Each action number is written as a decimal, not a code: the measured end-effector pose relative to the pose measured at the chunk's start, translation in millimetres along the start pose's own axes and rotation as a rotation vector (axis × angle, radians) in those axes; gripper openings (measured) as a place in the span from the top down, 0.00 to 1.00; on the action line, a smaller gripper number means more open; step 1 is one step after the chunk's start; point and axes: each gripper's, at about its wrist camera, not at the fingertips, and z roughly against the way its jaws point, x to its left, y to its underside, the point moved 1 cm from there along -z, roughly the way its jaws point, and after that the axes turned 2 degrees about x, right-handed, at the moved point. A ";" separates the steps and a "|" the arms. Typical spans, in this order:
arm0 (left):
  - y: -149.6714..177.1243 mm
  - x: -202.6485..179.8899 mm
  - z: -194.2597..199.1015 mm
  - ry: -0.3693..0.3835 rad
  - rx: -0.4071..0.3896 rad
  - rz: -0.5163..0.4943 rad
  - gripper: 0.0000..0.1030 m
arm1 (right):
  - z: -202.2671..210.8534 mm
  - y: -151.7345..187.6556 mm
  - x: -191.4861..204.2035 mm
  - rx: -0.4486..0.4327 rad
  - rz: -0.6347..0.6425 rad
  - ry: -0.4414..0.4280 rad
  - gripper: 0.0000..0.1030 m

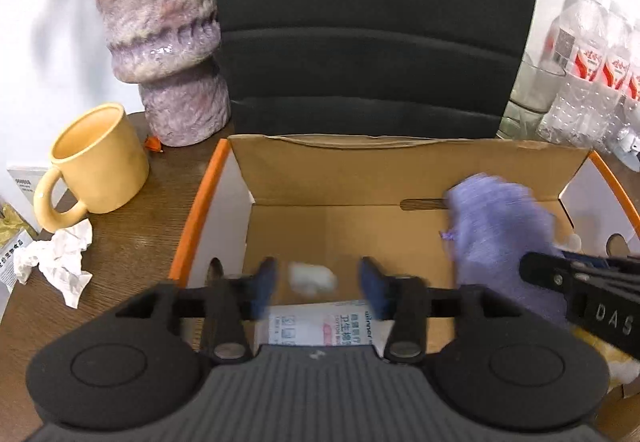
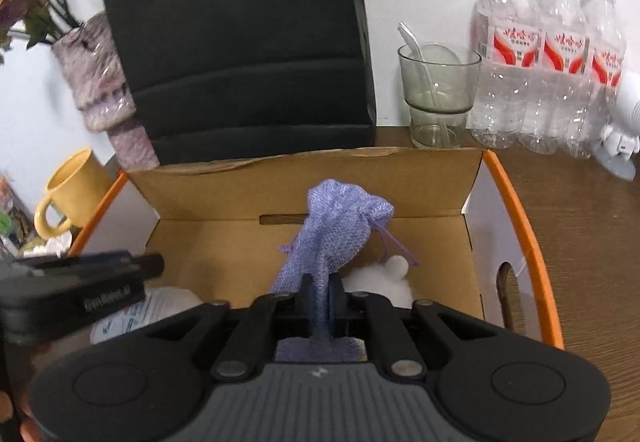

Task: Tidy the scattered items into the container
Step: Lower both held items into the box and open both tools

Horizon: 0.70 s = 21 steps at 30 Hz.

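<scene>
Dark wood-grain tabletop (image 2: pixel 580 242) carries an open cardboard box (image 2: pixel 400 242) with plain brown walls inside, white outer panels and orange edges, set before a black padded chair back (image 2: pixel 240 42) and a white wall. Over the box, the right gripper (image 2: pixel 320 302) has its blue pads pinched narrowly on a lilac knitted drawstring pouch (image 2: pixel 336 230), whose loose-weave body bunches up beyond the fingertips while a thin cord trails toward a white fluffy ball (image 2: pixel 396 268) lying in the box. The left gripper (image 1: pixel 318 282), seen from its own camera, stands about half open above the box floor, with a blurred white cotton wad (image 1: pixel 312 278) between its fingers but not pressed by them; a flat printed packet (image 1: pixel 320 322) lies below. Left of the box sit a glossy yellow mug (image 1: pixel 96 162), crumpled white paper (image 1: pixel 60 266) and a lumpy mauve glazed vase (image 1: pixel 160 42). To the right stand a smoky glass tumbler (image 2: pixel 438 94) and shrink-wrapped clear plastic bottles (image 2: pixel 548 62).
</scene>
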 end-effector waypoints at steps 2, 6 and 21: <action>-0.6 -0.9 2.5 0.000 -0.014 0.000 0.29 | -0.6 -1.2 -2.1 -0.002 -0.025 -0.014 0.79; -2.0 -0.3 12.3 -0.020 -0.036 0.021 0.06 | 5.7 -3.0 2.9 -0.015 0.002 0.028 0.46; 29.3 14.1 99.4 0.083 -0.170 0.027 0.00 | 86.0 20.0 -0.2 -0.106 0.021 -0.051 0.06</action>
